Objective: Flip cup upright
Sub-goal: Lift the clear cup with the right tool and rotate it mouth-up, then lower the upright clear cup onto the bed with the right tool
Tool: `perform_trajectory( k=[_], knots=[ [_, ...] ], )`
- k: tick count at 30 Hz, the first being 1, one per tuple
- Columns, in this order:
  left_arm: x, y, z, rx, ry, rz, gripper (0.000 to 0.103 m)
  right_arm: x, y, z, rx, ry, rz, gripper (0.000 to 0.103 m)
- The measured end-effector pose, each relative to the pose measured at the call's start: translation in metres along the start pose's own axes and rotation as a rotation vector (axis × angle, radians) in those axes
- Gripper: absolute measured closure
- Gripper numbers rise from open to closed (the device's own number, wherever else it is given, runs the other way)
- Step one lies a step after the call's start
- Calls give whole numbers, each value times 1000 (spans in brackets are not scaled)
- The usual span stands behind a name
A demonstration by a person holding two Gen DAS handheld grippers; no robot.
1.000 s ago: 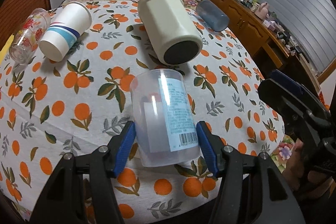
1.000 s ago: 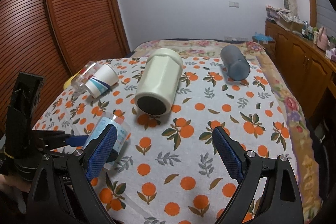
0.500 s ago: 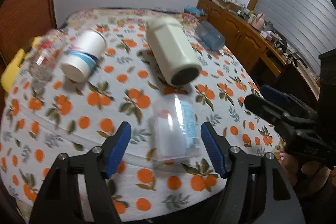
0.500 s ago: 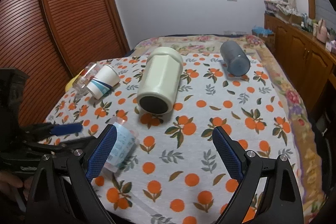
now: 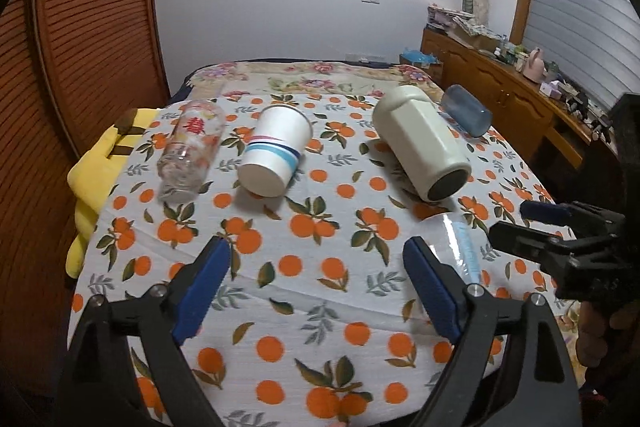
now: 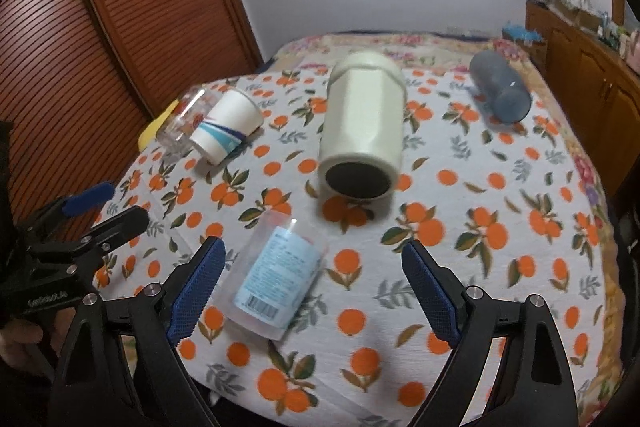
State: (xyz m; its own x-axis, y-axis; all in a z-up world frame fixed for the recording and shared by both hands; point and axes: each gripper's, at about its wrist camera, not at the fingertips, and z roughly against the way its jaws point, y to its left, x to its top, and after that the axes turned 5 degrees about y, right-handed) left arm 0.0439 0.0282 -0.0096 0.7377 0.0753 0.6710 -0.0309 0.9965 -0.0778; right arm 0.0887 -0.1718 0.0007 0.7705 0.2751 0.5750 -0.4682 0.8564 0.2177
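A bed-like surface is lying under a white tablecloth [image 5: 320,291] printed with oranges and leaves, with ribbed wooden louvre doors [image 5: 80,47] standing at the left and a wooden sideboard [image 5: 500,95] running along the right wall.

Left to right in the left wrist view: a soft yellow plush item [image 5: 100,163] is showing at the cloth's edge; a clear drinking glass [image 5: 192,147] with red print is lying on its side; just beside it a paper cup [image 5: 276,155] with blue and pink bands is lying with its flat base toward the camera; a faceted cream tumbler [image 5: 420,143] with a dark round base is lying well apart from it; a smoky blue-grey plastic cup [image 5: 466,109] is lying beyond.

The translucent plastic cup [image 6: 276,279], cylindrical and bearing a pale blue barcode label, is lying on its side on the cloth near the front edge.

The left gripper [image 5: 318,279] is hovering with its blue textured pads spread wide, holding nothing; the cup is showing partly behind its right finger. The right gripper [image 6: 312,287] is likewise gaping wide and empty, its fingers standing either side of the cup without touching it.
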Motion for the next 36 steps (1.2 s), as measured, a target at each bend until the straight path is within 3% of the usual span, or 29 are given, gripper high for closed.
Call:
perform_trajectory(
  k=[22, 29, 31, 34, 36],
  knots=[
    [-5, 9, 3, 6, -4, 45, 14, 15, -10, -71, 29, 350, -99, 18],
    [-5, 9, 3, 5, -2, 45, 14, 16, -16, -70, 52, 398, -127, 18],
    [-5, 8, 3, 3, 2, 45, 14, 17, -15, -72, 59, 409, -127, 21],
    [-4, 8, 3, 5, 4, 41, 14, 17, -12, -74, 67, 420, -119, 38],
    [-4, 8, 3, 7, 3, 41, 14, 18, -10, -72, 72, 409, -112, 39]
  ],
)
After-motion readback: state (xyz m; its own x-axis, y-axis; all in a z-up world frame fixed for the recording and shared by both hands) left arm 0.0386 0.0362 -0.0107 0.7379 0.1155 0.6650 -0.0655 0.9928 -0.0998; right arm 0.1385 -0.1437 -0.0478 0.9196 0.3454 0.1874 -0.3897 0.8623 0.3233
